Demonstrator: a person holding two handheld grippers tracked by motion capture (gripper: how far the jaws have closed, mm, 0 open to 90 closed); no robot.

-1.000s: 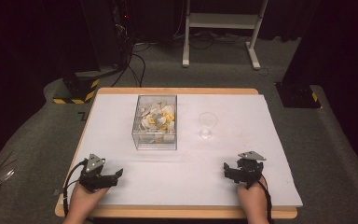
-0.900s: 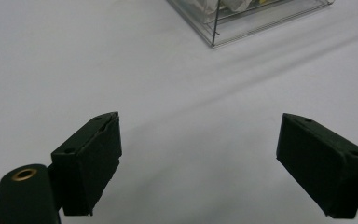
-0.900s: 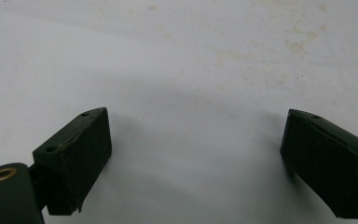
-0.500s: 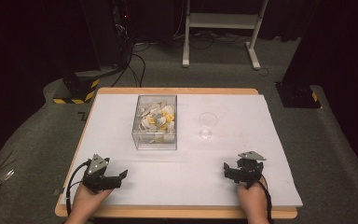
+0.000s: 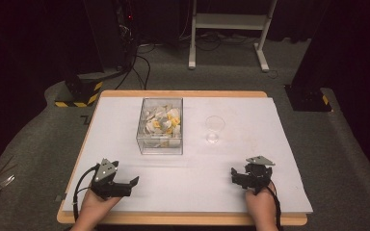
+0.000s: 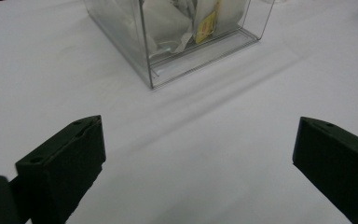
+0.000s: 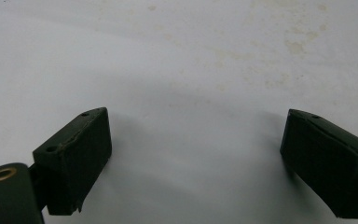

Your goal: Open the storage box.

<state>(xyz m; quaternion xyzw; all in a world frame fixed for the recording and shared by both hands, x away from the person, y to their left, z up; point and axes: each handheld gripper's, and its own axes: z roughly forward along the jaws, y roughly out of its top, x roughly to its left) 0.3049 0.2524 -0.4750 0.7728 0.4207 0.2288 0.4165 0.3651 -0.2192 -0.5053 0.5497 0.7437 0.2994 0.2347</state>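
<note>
A clear plastic box [image 5: 160, 126] holding several white and yellow packets stands left of centre on the white table top [image 5: 250, 139]. To its right stands a clear cup [image 5: 214, 129]. My left gripper [image 5: 133, 185] rests near the front left edge, pointing right. Its jaws have just been opening and now stand open, with nothing between them. In the left gripper view the gripper [image 6: 198, 144] faces a near corner of the box [image 6: 177, 42] across bare table. My right gripper [image 5: 234, 176] sits at the front right, open over stained white table [image 7: 261, 51], its gap [image 7: 196, 140] empty.
The table's wooden edge [image 5: 183, 220] runs along the front. Behind the table are a white stand's legs [image 5: 226, 29], floor cables [image 5: 139, 67] and a black-and-yellow base [image 5: 77, 94]. A black base [image 5: 308, 98] sits on the floor at the right.
My left gripper has shifted a little to the right and its jaws have spread wider. The right gripper, box and cup have not moved.
</note>
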